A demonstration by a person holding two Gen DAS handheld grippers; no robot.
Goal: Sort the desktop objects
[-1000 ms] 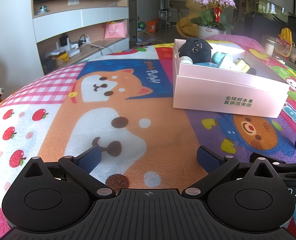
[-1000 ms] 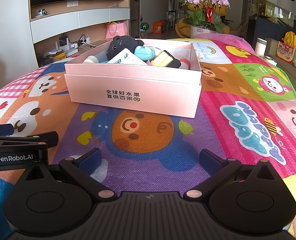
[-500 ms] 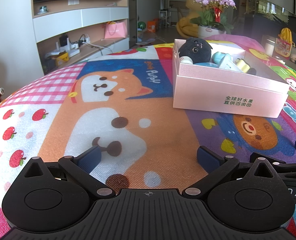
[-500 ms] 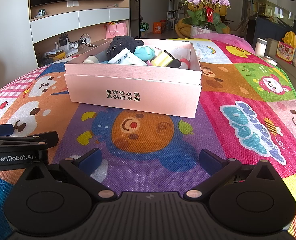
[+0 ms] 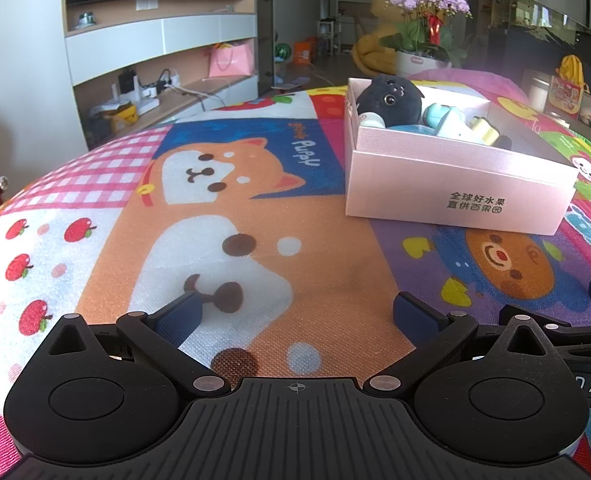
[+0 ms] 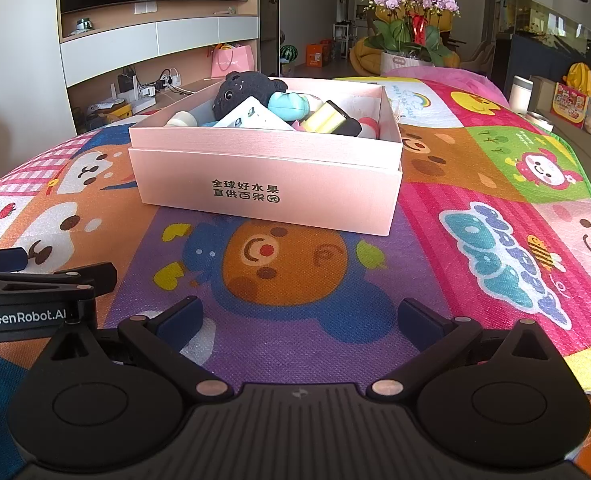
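Left gripper point(image 5: 297, 314), jaws spread wide with nothing between them, poised low over the cartoon-printed mat point(image 5: 199, 248), above the orange dog panel toward the mat's near edge. Right gripper point(image 6: 300, 316), likewise spread wide and empty, over the purple bear panel; the left gripper's side, marked "GenRobot.AI", shows just beside it at the left edge of the right wrist view. Pink box point(image 6: 271, 188), open-topped and bearing black printed characters on its front wall, stands on the mat straight ahead of the right gripper and well apart from its fingertips; from the left gripper it lies ahead and to the right, also well apart. Inside the box, piled together: a black plush toy point(image 6: 241, 90) at the rear left corner, a white rectangular item point(image 6: 251, 118) leaning against it, a teal item point(image 6: 291, 106) behind that, a pale yellow and black item point(image 6: 331, 120) toward the right wall, and a small white rounded item point(image 6: 181, 119) by the left wall. Beyond the mat's far edge stands a pot of purple orchids point(image 6: 411, 4); a shelf unit point(image 6: 155, 40) lines the wall at left.
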